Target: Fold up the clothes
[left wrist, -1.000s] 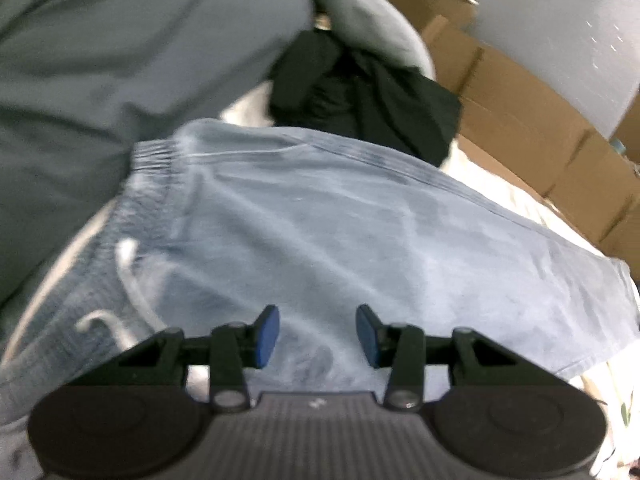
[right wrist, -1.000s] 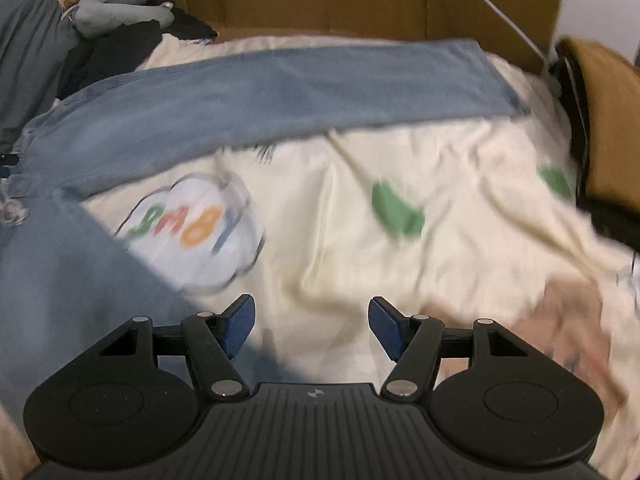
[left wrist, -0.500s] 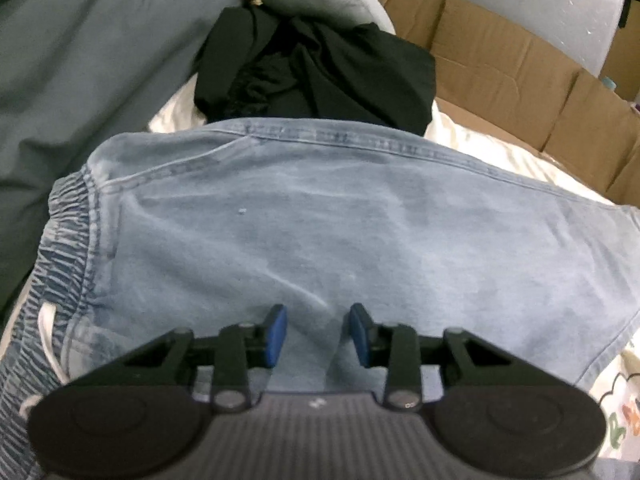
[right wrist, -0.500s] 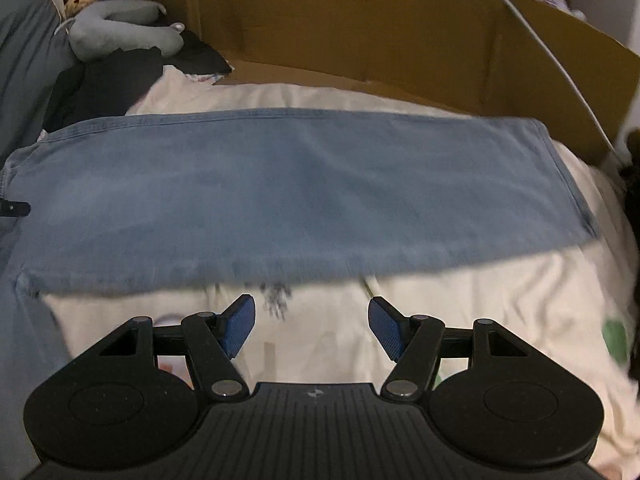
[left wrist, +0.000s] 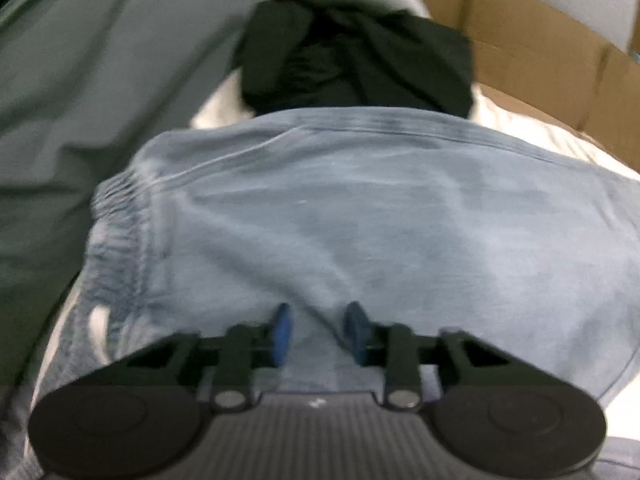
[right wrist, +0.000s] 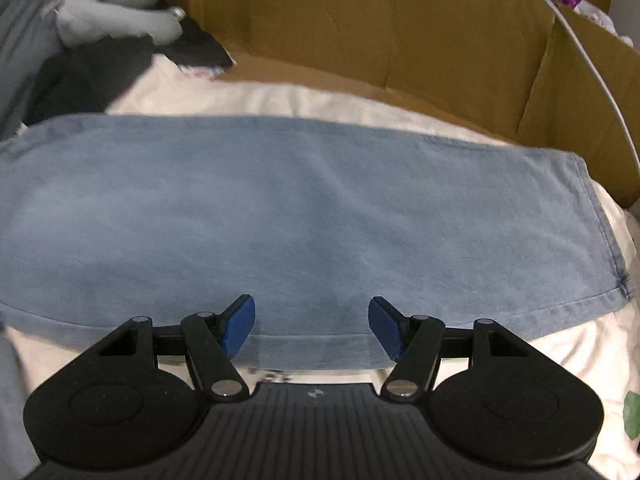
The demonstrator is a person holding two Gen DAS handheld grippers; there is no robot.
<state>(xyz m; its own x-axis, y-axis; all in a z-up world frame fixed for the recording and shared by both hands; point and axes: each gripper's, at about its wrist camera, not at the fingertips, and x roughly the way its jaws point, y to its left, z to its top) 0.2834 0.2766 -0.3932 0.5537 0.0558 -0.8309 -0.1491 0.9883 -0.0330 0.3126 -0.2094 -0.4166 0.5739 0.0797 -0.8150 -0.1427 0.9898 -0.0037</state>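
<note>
Surface: a bed with a cream printed sheet (right wrist: 540,356), cardboard walls (right wrist: 400,28) behind it, a black garment (left wrist: 352,64) and a grey plush (right wrist: 116,8) piled at the far end.
Jeans: the light blue jeans (right wrist: 300,208) lie flat across the sheet; one leg runs sideways, hem to the right in my right view. The elastic waistband (left wrist: 116,236) sits at the left of my left view.
Left tongs: the left tongs (left wrist: 318,334) are closing right now, a ridge of denim bunched between the blue pads. I can't say it's pinched tight yet.
Right tongs: the right tongs (right wrist: 311,326) stand apart, empty, just over the leg's near edge.
What changed: a second ago my right view was mostly bare sheet; now the leg fills it. Left has sunk closer to the seat.
Meaning: I reckon both ends are nearly ready for lifting the leg over.
</note>
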